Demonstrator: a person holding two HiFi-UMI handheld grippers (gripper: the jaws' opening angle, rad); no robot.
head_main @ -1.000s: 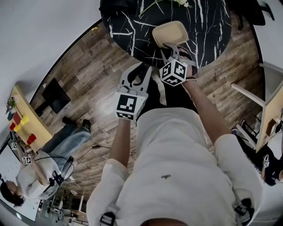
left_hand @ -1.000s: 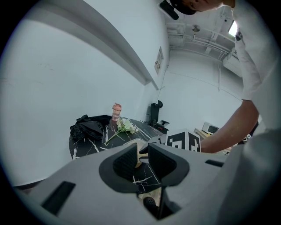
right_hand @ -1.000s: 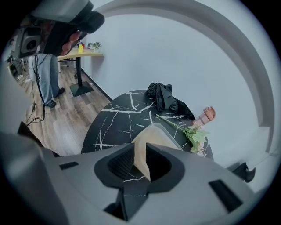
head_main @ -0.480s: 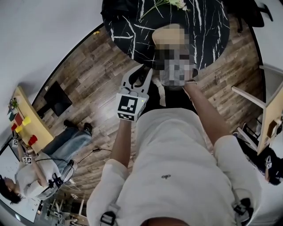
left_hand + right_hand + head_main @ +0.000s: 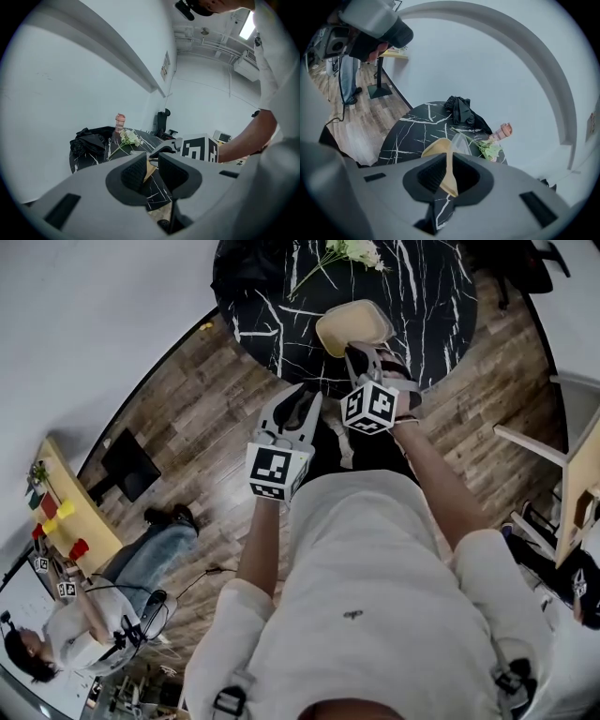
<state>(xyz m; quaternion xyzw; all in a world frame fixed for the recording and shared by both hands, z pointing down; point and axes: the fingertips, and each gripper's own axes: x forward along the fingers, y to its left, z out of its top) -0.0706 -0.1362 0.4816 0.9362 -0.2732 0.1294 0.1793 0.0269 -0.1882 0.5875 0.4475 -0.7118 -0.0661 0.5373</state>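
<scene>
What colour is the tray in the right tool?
Pale beige tray, clearest in the head view; the right tool is shut on its rim.

Flowers [image 5: 349, 251] cut by head view's top edge; right gripper [image 5: 366, 354] hides near rim of tray [image 5: 353, 322]

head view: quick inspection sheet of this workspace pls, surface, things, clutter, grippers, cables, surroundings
surface: round black marble table, white veins.
job's things: beige tray, tilted, over the table's near part.
clutter: flower bunch, pink bottle and black garment at the table's far side.
grippers: right gripper shut on the tray's rim; left gripper open, nothing between its jaws.
cables: one thin cable on the wood floor near a seated person.
surroundings: white wall, yellow desk with coloured cups.
</scene>
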